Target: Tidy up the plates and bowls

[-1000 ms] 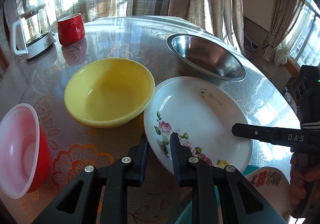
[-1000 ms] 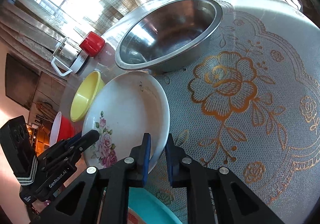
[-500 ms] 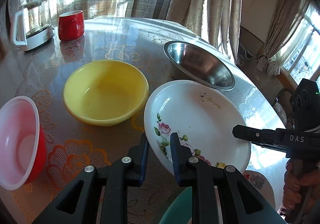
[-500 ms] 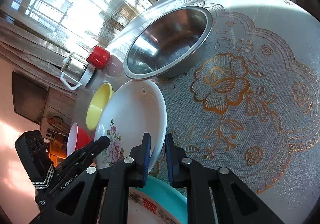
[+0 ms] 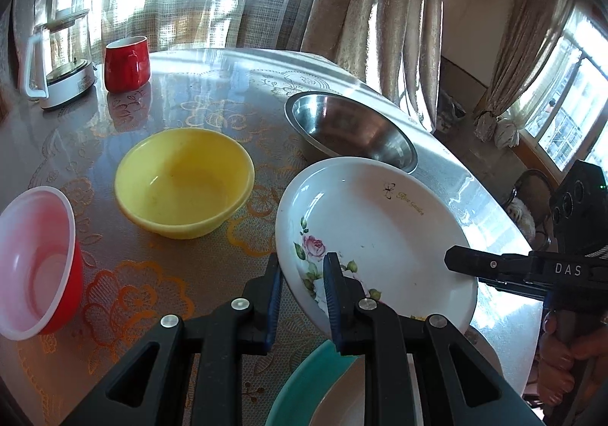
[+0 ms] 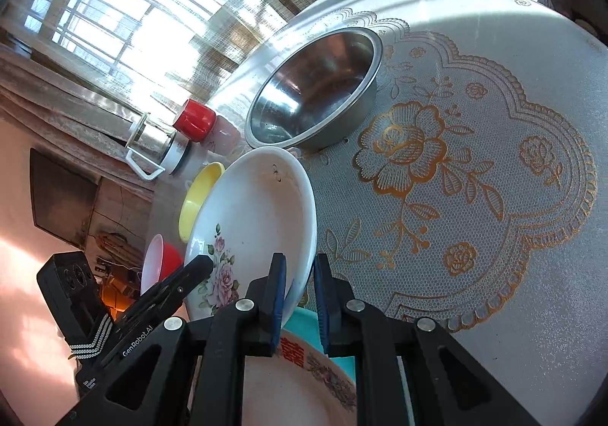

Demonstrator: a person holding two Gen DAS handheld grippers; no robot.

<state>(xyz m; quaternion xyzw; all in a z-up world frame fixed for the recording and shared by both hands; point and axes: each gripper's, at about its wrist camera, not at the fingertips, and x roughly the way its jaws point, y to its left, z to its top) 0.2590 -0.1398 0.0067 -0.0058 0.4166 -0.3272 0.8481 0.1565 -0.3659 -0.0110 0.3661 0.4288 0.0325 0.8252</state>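
Above the teal-rimmed plate (image 5: 304, 384) at the desk's near edge, the white floral plate (image 5: 380, 228) hangs tilted, each claw, left (image 5: 302, 285) and right (image 6: 298, 283), clamped on its rim. Yellow bowl (image 5: 184, 182), red bowl (image 5: 36, 262) and steel bowl (image 5: 349, 129) remain unstacked, so most sorting seems left.

Bare tablecloth (image 6: 475, 198) lies open right of the steel bowl (image 6: 315, 84).

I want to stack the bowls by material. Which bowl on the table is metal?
The shiny stainless-steel bowl, farthest back beyond the white floral plate. The yellow bowl and the red bowl with a white inside look plastic.
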